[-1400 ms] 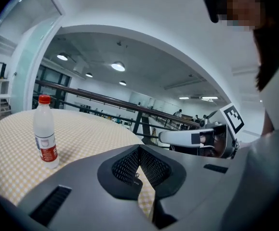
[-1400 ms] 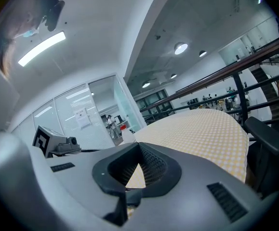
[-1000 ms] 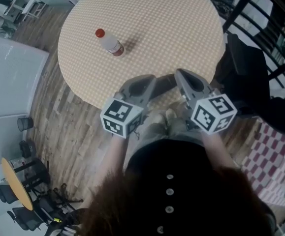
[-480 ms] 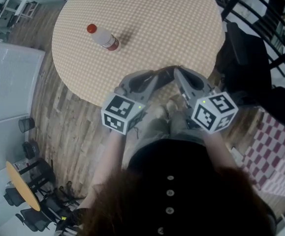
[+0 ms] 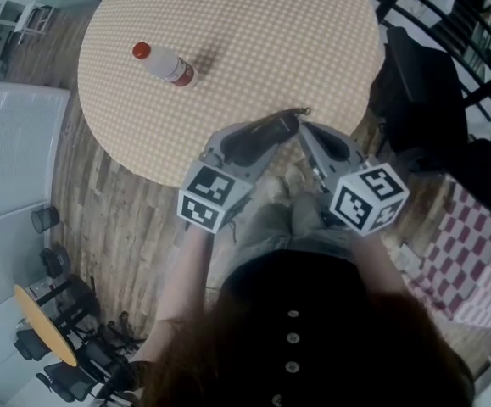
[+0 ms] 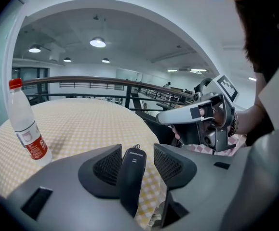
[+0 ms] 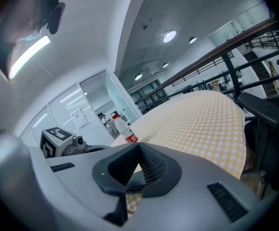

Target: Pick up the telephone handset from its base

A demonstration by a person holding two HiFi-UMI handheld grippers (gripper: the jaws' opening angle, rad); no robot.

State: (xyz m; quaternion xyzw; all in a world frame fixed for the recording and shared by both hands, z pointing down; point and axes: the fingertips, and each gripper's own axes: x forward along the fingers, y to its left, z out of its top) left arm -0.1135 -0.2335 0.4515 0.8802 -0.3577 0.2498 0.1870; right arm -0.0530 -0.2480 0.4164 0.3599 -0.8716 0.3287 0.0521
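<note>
At the table's near edge: the telephone handset [image 6: 129, 182] lies between the jaws of my left gripper [image 6: 138, 159], its far end reaching out over the checked cloth. I can't tell whether it rests on the table [image 5: 313, 41] or hangs clear of it.
Far left of the table: a water bottle [image 5: 162, 63] stands alone, well apart from both my hands and out of the way.
Left jaws: spread, and they have just been opening. The handset sits against the left pad, with a visible gap to the right pad, so nothing is pinching it.
Handset's long axis: it runs along my left jaws, away from me and toward the middle of the table. A small loop shows at its far tip.
Nearer hand: the left, plainly, since its jaws already stand on either side of the handset. I judge that closing them across the narrow body is what a fresh grip needs, with no turning of the wrist.
Left hand's pose: held low at the table's near edge, slanting down and forward, with its marker cube back over my lap.
Right jaws: my right gripper [image 7: 138, 148] has its pads pressed together at the tips, with nothing between them.
Right hand's pose: just beside the left, angled inward so its tips come close to the handset's far end, though I see no touch.
Base: no view shows one, so I can't say which way it lies from the handset.
</note>
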